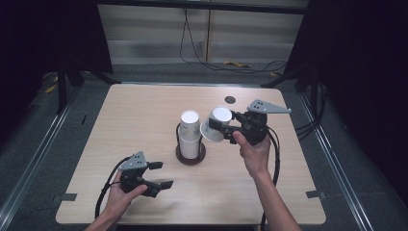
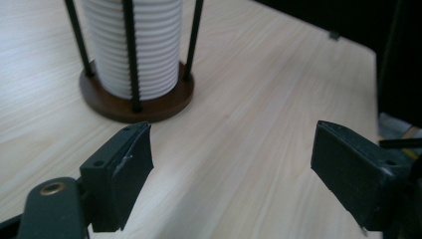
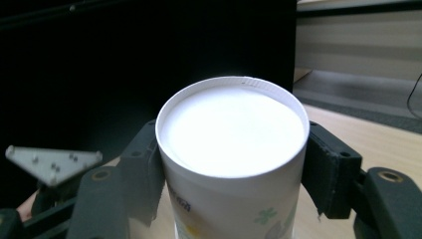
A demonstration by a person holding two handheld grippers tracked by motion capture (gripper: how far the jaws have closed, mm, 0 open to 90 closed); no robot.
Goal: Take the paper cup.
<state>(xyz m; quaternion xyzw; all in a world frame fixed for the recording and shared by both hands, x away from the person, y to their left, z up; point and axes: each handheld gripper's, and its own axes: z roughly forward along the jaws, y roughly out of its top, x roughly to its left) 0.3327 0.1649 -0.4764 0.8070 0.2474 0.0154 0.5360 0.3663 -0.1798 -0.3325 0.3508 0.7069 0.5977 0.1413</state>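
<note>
A white paper cup with a faint green and yellow print [image 1: 214,124] sits clamped between the two black jaws of the right gripper [image 1: 222,126], held in the air above the pale wooden table [image 1: 144,110] and just right of the cup holder. The cup is tilted: its long axis runs from the wider mouth at lower left up to the closed bottom at upper right in the high view, and the flat white base faces up and towards the camera. In the right gripper view that recessed round base [image 3: 232,130] fills the middle, with a jaw pad pressed on each side of the cup wall.

One cup is in the grip. A second group, a stack of nested white paper cups [image 1: 189,133], stands upright in the holder; how many are nested I cannot tell, though many rim ridges show in the left gripper view [image 2: 139,45]. The holder is a single round dark brown wooden base [image 1: 190,155] with thin black upright rods [image 2: 130,55] around the stack.

The left gripper [image 1: 159,174] is near the table's front left, jaws spread wide with nothing between them, well apart from the holder.
</note>
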